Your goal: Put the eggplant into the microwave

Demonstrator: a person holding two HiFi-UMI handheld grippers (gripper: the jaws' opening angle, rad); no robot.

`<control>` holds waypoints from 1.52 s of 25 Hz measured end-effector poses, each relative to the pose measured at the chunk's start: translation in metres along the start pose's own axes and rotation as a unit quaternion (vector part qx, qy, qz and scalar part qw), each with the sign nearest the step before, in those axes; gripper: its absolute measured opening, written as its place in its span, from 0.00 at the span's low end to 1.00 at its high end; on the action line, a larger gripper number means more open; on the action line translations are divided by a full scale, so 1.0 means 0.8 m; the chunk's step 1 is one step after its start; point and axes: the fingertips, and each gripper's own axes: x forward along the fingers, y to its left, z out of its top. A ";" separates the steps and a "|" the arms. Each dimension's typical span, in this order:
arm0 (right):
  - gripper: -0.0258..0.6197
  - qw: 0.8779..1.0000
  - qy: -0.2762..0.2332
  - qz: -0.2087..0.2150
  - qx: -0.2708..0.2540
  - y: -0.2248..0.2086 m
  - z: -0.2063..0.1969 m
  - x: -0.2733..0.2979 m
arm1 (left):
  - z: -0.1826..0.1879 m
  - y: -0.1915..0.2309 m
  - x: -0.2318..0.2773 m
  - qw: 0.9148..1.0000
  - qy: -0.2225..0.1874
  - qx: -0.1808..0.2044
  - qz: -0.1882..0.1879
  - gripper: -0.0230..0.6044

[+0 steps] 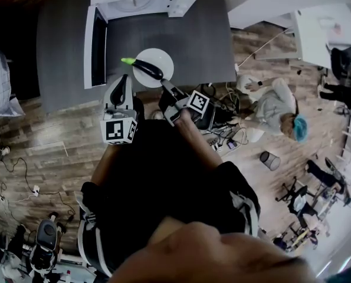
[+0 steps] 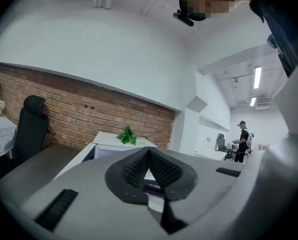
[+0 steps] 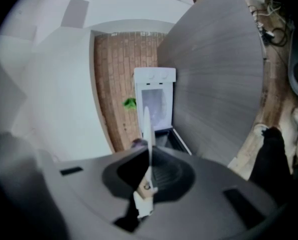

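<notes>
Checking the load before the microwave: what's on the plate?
One eggplant lies on the white plate, its green stem past the rim. The plate surface beneath it is covered. The right gripper has its jaws clamped on the near rim.

Black top (image 1: 163,175), prob. striped sleeves (image 1: 244,208); grey left hand-held gripper (image 1: 124,78), right hand-held gripper (image 1: 163,83); b&w marker cubes (image 1: 118,130) (image 1: 199,102).

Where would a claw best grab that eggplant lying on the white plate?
Probably the thick dark middle of the eggplant, coming down from above with jaws across its width. It lies flat on the plate, so its sides are exposed, while the green stem end tapers thin.
</notes>
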 end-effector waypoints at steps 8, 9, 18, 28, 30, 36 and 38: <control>0.10 1.000 -0.010 -0.004 0.009 0.005 0.004 0.046 | 0.027 0.035 0.038 0.999 -0.004 -0.017 -0.027 0.09; 0.10 1.000 -0.012 -0.002 0.011 0.005 0.006 0.053 | 0.030 0.038 0.043 0.999 -0.004 -0.018 -0.033 0.09; 0.10 1.000 -0.026 -0.001 0.014 0.006 0.023 0.100 | 0.044 0.056 0.072 0.997 -0.004 -0.021 -0.068 0.09; 0.10 0.999 0.024 -0.021 0.007 -0.002 0.060 0.148 | 0.048 0.070 0.102 0.999 -0.002 -0.029 -0.023 0.09; 0.10 0.999 0.035 -0.021 0.007 -0.001 0.069 0.158 | 0.050 0.069 0.107 1.000 -0.002 -0.029 -0.012 0.09; 0.10 0.998 0.055 -0.025 0.002 -0.005 0.099 0.195 | 0.056 0.076 0.126 1.000 -0.008 -0.023 0.016 0.09; 0.10 0.998 0.058 -0.024 -0.002 -0.008 0.109 0.206 | 0.055 0.077 0.129 0.999 -0.007 -0.022 0.022 0.09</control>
